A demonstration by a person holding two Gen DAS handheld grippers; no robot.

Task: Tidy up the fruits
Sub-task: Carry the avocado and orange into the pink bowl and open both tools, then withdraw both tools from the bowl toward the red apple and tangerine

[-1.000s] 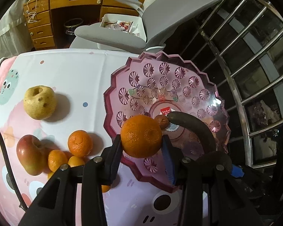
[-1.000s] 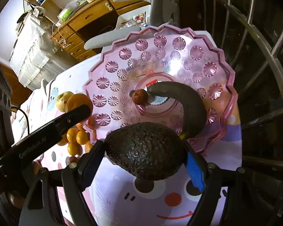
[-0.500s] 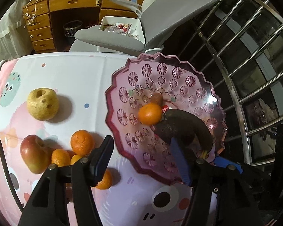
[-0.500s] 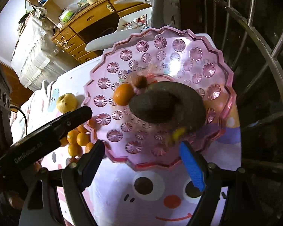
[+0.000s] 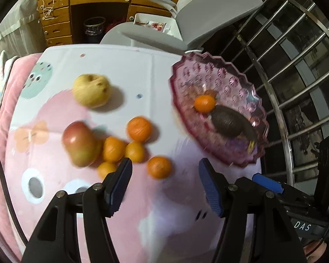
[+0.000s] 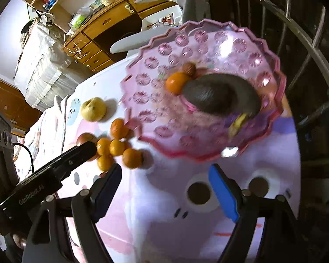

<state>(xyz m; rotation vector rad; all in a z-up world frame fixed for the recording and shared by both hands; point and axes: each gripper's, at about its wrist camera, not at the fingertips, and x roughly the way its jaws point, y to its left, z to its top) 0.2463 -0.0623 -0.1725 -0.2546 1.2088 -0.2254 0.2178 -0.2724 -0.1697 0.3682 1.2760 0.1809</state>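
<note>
A pink scalloped plate (image 5: 234, 83) (image 6: 271, 114) holds a tangerine (image 5: 204, 103) (image 6: 175, 82), a dark avocado (image 5: 227, 121) (image 6: 210, 94), a dark banana partly under it and a small brown fruit (image 6: 189, 68). On the cloth lie several tangerines (image 5: 139, 129) (image 6: 131, 158), a red apple (image 5: 80, 143) and a yellow pear (image 5: 91, 90) (image 6: 93, 109). My left gripper (image 5: 165, 183) is open and empty above the cloth, just short of a lone tangerine (image 5: 159, 167). My right gripper (image 6: 165, 186) is open and empty in front of the plate.
The table has a pink cartoon cloth (image 5: 142, 219). A grey office chair (image 5: 186, 22) and a wooden desk (image 5: 87, 4) stand behind it. A metal railing (image 5: 296, 76) runs along the right side. The left gripper's body (image 6: 44, 175) shows in the right wrist view.
Both grippers let go of their fruit over the plate, the left its tangerine, the right its avocado. Both have since pulled back; the left has swung left toward the loose tangerines.
</note>
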